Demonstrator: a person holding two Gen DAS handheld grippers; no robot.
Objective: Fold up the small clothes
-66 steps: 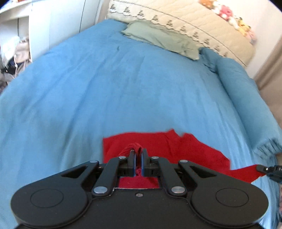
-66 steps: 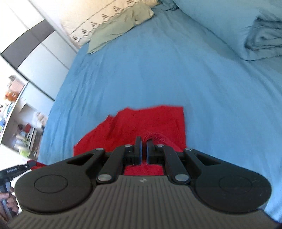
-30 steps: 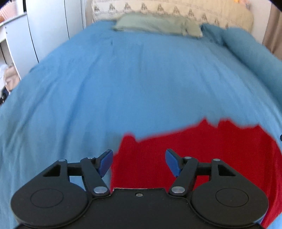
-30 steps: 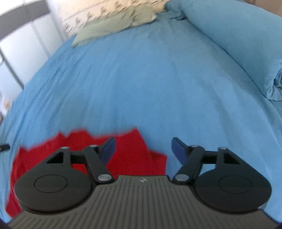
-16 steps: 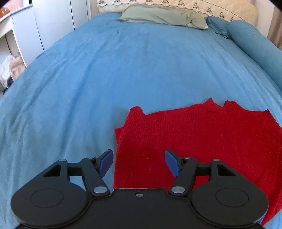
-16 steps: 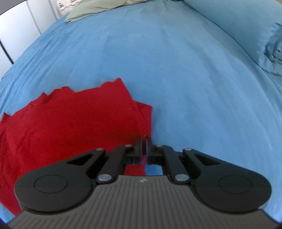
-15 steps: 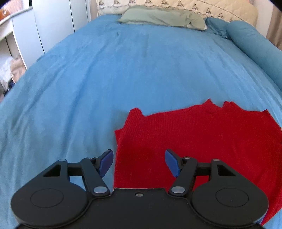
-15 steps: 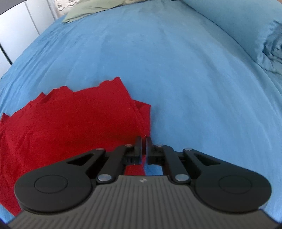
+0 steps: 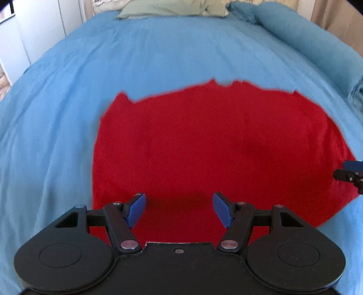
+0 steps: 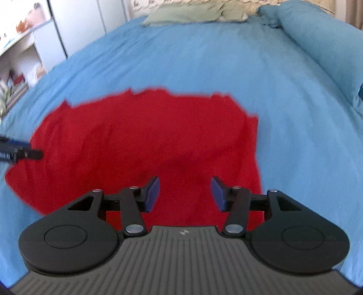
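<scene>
A red knit garment (image 9: 204, 140) lies spread flat on the blue bed cover (image 9: 158, 56); it also shows in the right wrist view (image 10: 140, 140). My left gripper (image 9: 179, 210) is open and empty, hovering over the garment's near left part. My right gripper (image 10: 185, 192) is open and empty over the garment's near right part, close to its right edge. Each gripper's tip shows at the edge of the other view: the right one (image 9: 350, 173), the left one (image 10: 18, 153).
A green pillow (image 9: 172, 8) and a cream quilted headboard lie at the far end of the bed. A rolled blue duvet (image 9: 313, 40) runs along the right side. White wardrobe doors (image 10: 77, 25) and cluttered shelves (image 10: 15, 61) stand at the left.
The right gripper has opened from shut. Both grippers have moved inward over the garment, which now fills more of each view and lies flatter.
</scene>
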